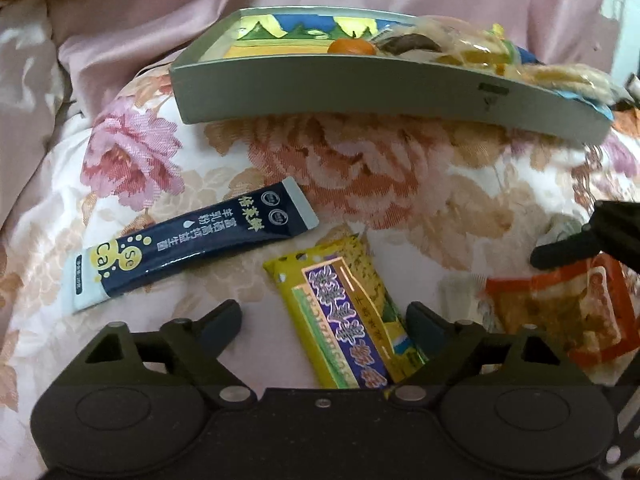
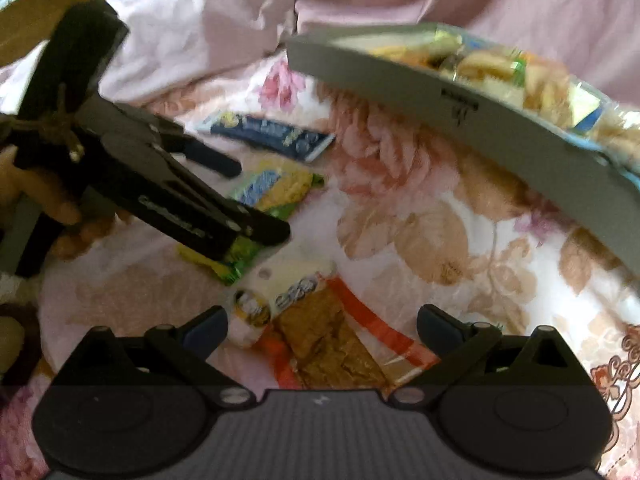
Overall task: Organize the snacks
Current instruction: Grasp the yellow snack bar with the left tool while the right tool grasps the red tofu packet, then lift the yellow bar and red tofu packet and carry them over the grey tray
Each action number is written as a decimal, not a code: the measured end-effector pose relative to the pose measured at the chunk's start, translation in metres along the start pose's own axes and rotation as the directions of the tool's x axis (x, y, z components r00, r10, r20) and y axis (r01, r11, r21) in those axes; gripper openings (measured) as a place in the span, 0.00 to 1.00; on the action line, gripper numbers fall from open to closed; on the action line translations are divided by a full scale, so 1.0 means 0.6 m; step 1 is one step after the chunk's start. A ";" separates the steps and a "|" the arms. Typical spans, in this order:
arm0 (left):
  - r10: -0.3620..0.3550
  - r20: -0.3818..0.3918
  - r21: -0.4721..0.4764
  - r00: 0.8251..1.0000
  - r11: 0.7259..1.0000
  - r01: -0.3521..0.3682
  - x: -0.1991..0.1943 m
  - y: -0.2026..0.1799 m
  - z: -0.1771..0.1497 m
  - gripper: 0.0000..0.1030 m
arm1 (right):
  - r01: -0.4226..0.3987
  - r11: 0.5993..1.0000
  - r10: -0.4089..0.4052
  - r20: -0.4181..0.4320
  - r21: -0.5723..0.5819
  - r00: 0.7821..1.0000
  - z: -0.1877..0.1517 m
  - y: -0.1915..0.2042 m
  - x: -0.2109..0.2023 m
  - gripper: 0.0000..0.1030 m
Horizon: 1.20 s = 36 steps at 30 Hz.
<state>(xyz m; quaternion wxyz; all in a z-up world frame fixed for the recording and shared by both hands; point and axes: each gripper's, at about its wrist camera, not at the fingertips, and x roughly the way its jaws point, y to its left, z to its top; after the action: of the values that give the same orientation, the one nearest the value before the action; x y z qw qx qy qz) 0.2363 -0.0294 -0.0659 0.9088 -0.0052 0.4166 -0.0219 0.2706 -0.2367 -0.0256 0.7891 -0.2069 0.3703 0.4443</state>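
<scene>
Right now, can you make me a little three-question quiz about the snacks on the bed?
1. True or false: the grey tray already has snacks in it.
2. Which packet lies between the fingers of the left hand-held gripper: A) the dark blue sachet, B) the yellow packet, C) the orange packet?
3. Fill in: both hand-held grippers are ____, holding nothing; the right hand-held gripper is over the orange packet.

Key: 1 true; 2 B; 3 open.
</scene>
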 end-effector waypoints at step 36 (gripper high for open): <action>-0.112 0.066 0.034 0.992 0.993 0.110 -0.093 0.040 -0.094 0.60 | 0.342 0.874 -0.391 0.081 0.345 0.917 -0.065 0.173 -0.037 0.79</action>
<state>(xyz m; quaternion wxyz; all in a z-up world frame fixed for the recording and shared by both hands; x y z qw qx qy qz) 0.1581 -0.0022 -0.0611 0.9197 -0.0154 0.3843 -0.0785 0.1585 -0.2207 -0.0332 0.9073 -0.1075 0.3326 0.2335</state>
